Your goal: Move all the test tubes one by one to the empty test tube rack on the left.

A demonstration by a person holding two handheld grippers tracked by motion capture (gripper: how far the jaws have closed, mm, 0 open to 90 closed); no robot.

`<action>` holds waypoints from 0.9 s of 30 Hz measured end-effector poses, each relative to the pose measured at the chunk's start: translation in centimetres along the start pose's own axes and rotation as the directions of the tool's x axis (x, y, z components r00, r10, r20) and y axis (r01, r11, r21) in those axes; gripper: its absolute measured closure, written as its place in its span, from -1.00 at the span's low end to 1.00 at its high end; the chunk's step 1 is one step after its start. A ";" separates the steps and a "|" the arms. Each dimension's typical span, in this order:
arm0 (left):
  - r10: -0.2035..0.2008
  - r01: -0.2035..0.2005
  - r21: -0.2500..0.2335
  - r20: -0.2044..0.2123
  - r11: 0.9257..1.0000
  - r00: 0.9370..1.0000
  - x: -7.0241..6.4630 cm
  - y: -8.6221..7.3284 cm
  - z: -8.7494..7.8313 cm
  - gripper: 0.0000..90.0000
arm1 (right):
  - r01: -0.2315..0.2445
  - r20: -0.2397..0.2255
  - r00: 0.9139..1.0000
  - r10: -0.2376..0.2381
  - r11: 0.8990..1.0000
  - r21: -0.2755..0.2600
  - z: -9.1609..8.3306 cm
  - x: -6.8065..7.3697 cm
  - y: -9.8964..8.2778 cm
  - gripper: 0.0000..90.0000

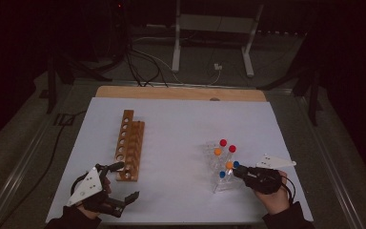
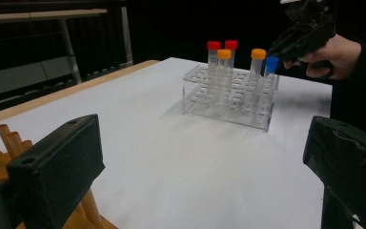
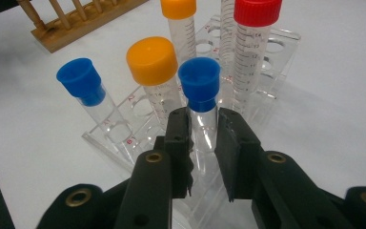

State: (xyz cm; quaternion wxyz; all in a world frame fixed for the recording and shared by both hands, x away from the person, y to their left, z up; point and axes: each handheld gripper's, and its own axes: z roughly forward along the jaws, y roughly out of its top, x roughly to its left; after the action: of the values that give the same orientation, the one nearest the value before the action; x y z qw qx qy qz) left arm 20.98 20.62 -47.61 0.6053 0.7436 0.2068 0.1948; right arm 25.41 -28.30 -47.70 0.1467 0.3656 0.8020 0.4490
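A clear plastic rack [image 1: 218, 185] [image 2: 228, 114] stands right of the table's middle and holds several capped tubes, with red, orange and blue caps. My right gripper [image 1: 238, 170] [image 3: 204, 138] is shut on a blue-capped tube [image 3: 199, 83] [image 1: 236, 164] [image 2: 271, 64], its pads pressing the clear body just under the cap while the tube stands in the rack. A second blue-capped tube [image 3: 82, 81] [image 1: 222, 174] leans in the rack beside it. My left gripper [image 1: 125, 181] [image 2: 205, 167] stands open at the table's front left with nothing between its fingers.
A wooden tube rack [image 1: 129, 143] [image 3: 86, 21] with a row of holes lies left of centre, just beyond the left gripper. White paper [image 1: 181, 119] covers the tabletop. Behind the table are a metal stand [image 1: 214, 28] and floor cables.
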 end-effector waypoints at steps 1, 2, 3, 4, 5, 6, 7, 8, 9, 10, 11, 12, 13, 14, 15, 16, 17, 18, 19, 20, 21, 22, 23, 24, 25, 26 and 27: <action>0.000 0.000 0.000 0.000 1.000 1.000 0.0 0.0 0.0 -0.99 | 0.002 0.003 1.000 -0.002 1.000 0.000 0.0 0.0 0.0 0.68; 0.001 -0.001 0.000 0.001 1.000 1.000 0.0 0.0 0.0 -0.99 | 0.003 0.004 1.000 -0.003 1.000 0.000 0.0 0.1 0.0 0.68; 0.004 -0.004 0.000 0.001 1.000 1.000 0.0 0.0 0.0 -0.99 | 0.007 0.007 1.000 -0.007 1.000 0.001 0.0 0.1 0.0 0.70; 0.004 -0.004 0.001 0.001 1.000 1.000 0.0 0.0 0.0 -0.99 | 0.012 0.012 1.000 -0.012 1.000 0.003 0.0 0.1 0.0 0.70; 0.005 -0.005 0.002 0.001 1.000 1.000 0.0 0.0 0.0 -0.99 | 0.013 0.016 1.000 -0.013 1.000 0.003 0.0 0.1 0.0 0.71; 0.005 -0.005 0.002 0.000 1.000 1.000 0.0 0.0 0.0 -0.99 | 0.014 0.020 1.000 -0.014 1.000 0.003 0.0 0.1 0.0 0.72; 0.006 -0.006 0.004 -0.001 1.000 1.000 0.0 0.0 0.0 -0.99 | 0.018 0.030 0.999 -0.018 1.000 0.004 -0.1 0.1 0.0 0.72; 0.005 -0.005 0.005 -0.001 1.000 1.000 0.0 0.0 0.0 -0.99 | 0.021 0.033 0.999 -0.021 1.000 0.000 -0.1 0.1 0.0 0.72; 0.007 -0.007 0.006 -0.002 1.000 1.000 0.0 0.0 0.0 -0.99 | 0.025 0.035 0.999 -0.024 1.000 -0.007 -0.2 0.1 0.0 0.72; 0.007 -0.007 0.008 -0.002 1.000 1.000 0.0 0.0 0.1 -0.99 | 0.026 0.036 0.999 -0.026 1.000 -0.013 -0.3 0.2 0.1 0.72; 0.008 -0.008 0.010 -0.002 1.000 1.000 0.0 0.0 0.1 -0.99 | 0.030 0.037 0.999 -0.030 0.999 -0.018 -0.4 0.2 0.1 0.72; 0.007 -0.007 0.011 -0.004 1.000 1.000 -0.1 0.0 0.1 -0.99 | 0.031 0.039 0.999 -0.030 0.999 -0.030 -0.6 0.2 0.2 0.72; 0.004 -0.003 0.013 -0.005 1.000 1.000 -0.1 0.1 0.1 -0.99 | 0.034 0.039 0.999 -0.033 0.999 -0.035 -0.7 0.2 0.3 0.72; 0.000 0.000 0.018 -0.004 1.000 1.000 0.0 0.1 0.0 -0.99 | 0.037 0.044 0.998 -0.035 0.999 -0.038 -0.8 0.3 0.3 0.72; -0.005 0.005 0.020 -0.003 1.000 1.000 0.0 0.1 0.0 -0.99 | 0.036 0.043 0.998 -0.034 0.998 -0.042 -1.0 0.3 0.4 0.72; -0.013 0.013 0.026 -0.002 1.000 1.000 0.0 0.1 0.0 -0.99 | 0.036 0.044 0.998 -0.034 0.998 -0.045 -1.1 0.3 0.5 0.72; -0.015 0.015 0.026 -0.002 1.000 1.000 0.0 0.1 0.0 -0.99 | 0.041 0.050 0.998 -0.038 0.998 -0.049 -1.3 0.4 0.7 0.72; -0.014 0.015 0.030 -0.004 0.999 1.000 0.0 0.2 0.0 -0.99 | 0.039 0.049 0.998 -0.036 0.998 -0.052 -1.5 0.4 0.8 0.72; -0.012 0.012 0.032 -0.003 0.999 1.000 0.0 0.2 0.1 -0.99 | 0.036 0.050 0.998 -0.033 0.998 -0.058 -1.7 0.4 1.0 0.72; -0.010 0.010 0.034 0.005 0.999 1.000 -0.1 0.3 0.1 -0.99 | 0.037 0.052 0.998 -0.033 0.997 -0.061 -1.8 0.4 1.1 0.72; -0.011 0.011 0.033 0.010 0.999 1.000 -0.1 0.3 0.1 -0.99 | 0.042 0.055 0.998 -0.038 0.997 -0.067 -2.1 0.5 1.3 0.72; -0.008 0.008 0.031 0.009 0.999 1.000 -0.2 0.4 0.1 -0.99 | 0.044 0.056 0.998 -0.040 0.997 -0.071 -2.3 0.5 1.5 0.72; -0.010 0.010 0.028 0.009 1.000 1.000 -0.2 0.5 0.1 -0.99 | 0.041 0.054 0.998 -0.037 0.996 -0.077 -2.6 0.5 1.7 0.72; -0.014 0.013 0.026 0.016 1.000 1.000 -0.2 0.6 0.1 -0.99 | 0.043 0.054 0.998 -0.039 0.996 -0.082 -2.8 0.5 2.0 0.72; -0.019 0.018 0.021 0.022 1.000 1.000 -0.3 0.6 0.1 -0.99 | 0.044 0.056 0.998 -0.039 0.995 -0.086 -3.1 0.5 2.2 0.72; -0.020 0.020 0.018 0.024 1.000 1.000 -0.3 0.7 0.1 -0.99 | 0.050 0.057 0.997 -0.045 0.995 -0.090 -3.3 0.6 2.4 0.72; -0.026 0.026 0.017 0.029 1.000 0.999 -0.3 0.8 0.1 -0.99 | 0.056 0.061 0.997 -0.051 0.994 -0.095 -3.5 0.7 2.7 0.72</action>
State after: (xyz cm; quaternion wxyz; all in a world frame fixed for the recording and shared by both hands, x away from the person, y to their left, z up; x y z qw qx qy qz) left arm 20.85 20.27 -46.82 0.6045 0.7486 0.2091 0.1743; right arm 24.16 -29.12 -43.46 0.1994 0.3494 0.7843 0.4723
